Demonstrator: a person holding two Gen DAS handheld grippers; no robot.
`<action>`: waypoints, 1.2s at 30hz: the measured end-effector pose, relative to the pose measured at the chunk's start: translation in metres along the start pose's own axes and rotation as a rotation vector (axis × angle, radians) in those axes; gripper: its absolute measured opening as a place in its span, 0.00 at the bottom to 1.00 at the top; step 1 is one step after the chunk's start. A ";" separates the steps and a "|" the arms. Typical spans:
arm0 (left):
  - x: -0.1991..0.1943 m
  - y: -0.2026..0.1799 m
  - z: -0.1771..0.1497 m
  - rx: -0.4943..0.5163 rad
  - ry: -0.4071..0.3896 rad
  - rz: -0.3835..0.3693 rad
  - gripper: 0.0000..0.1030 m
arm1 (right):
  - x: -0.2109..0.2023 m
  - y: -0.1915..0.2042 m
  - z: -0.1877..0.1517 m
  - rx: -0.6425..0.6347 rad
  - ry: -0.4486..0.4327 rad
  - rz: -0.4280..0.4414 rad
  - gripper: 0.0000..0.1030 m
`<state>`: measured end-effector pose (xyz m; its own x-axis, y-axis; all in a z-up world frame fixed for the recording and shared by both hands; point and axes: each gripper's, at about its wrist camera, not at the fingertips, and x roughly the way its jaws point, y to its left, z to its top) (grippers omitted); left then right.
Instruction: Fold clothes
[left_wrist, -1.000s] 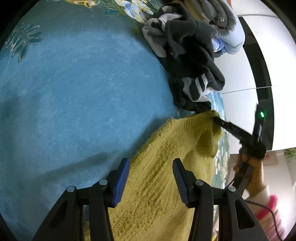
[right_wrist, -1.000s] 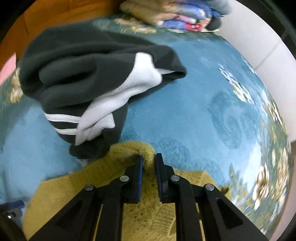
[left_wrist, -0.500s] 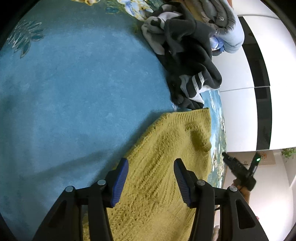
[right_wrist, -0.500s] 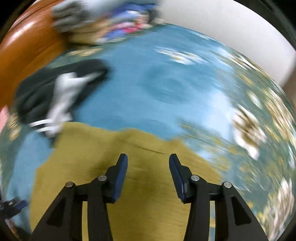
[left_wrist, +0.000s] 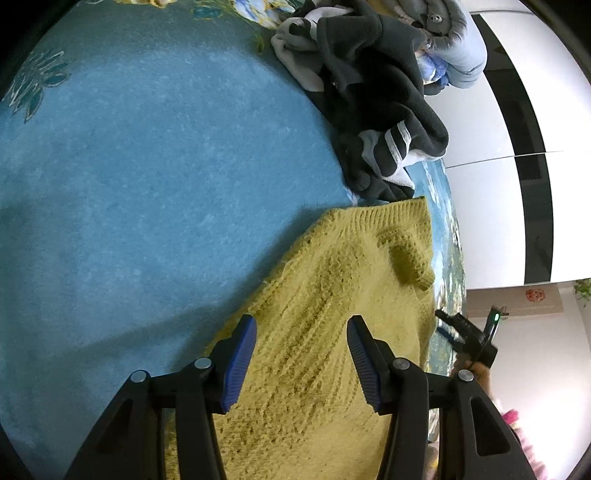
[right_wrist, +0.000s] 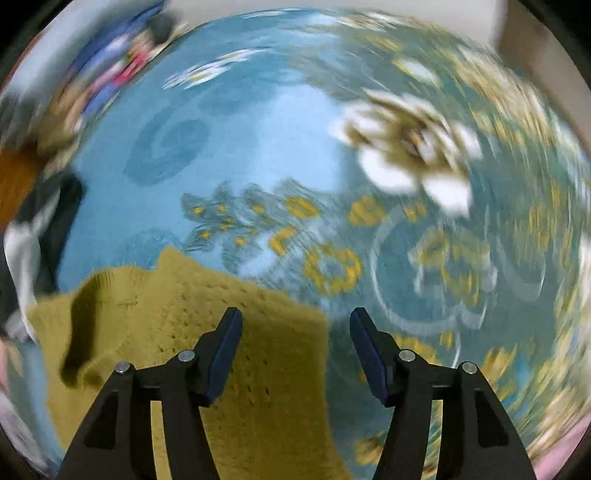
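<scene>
1. Left gripper (left_wrist: 301, 360), angled down over the near part of the yellow knitted sweater (left_wrist: 332, 332), has its blue pads (left_wrist: 240, 363) apart with nothing pinched between them.
2. Right gripper (right_wrist: 295, 354) points steeply down at the sweater's edge; its jaws are opening, and the knit lies below them, seemingly not gripped, though that view is smeared by blur.
3. In the left wrist view, the right gripper shows small at the sweater's far right side, held in a hand (left_wrist: 480, 373) above a pink cuff (left_wrist: 511, 421).
4. The sweater lies spread on a blue flowered carpet (left_wrist: 147, 166).
5. A dark striped garment (left_wrist: 376, 92) lies crumpled just beyond the sweater's far edge, with a pile of clothes (left_wrist: 450, 48) behind it.
</scene>
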<state>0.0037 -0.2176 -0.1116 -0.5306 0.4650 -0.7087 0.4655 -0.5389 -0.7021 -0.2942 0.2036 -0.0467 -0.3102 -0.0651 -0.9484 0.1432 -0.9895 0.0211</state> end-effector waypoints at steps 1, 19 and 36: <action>0.001 0.000 0.000 0.001 0.000 0.000 0.53 | 0.000 0.012 0.003 -0.099 0.018 -0.023 0.60; 0.008 -0.002 0.001 0.024 0.031 -0.001 0.53 | 0.016 0.066 0.015 -0.446 0.236 -0.037 0.38; -0.017 0.001 -0.001 -0.022 0.004 -0.068 0.53 | -0.201 0.135 -0.115 -0.582 -0.247 0.093 0.09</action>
<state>0.0140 -0.2251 -0.1003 -0.5588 0.5031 -0.6593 0.4437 -0.4903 -0.7502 -0.1049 0.0981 0.1102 -0.4693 -0.2444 -0.8485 0.6457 -0.7504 -0.1410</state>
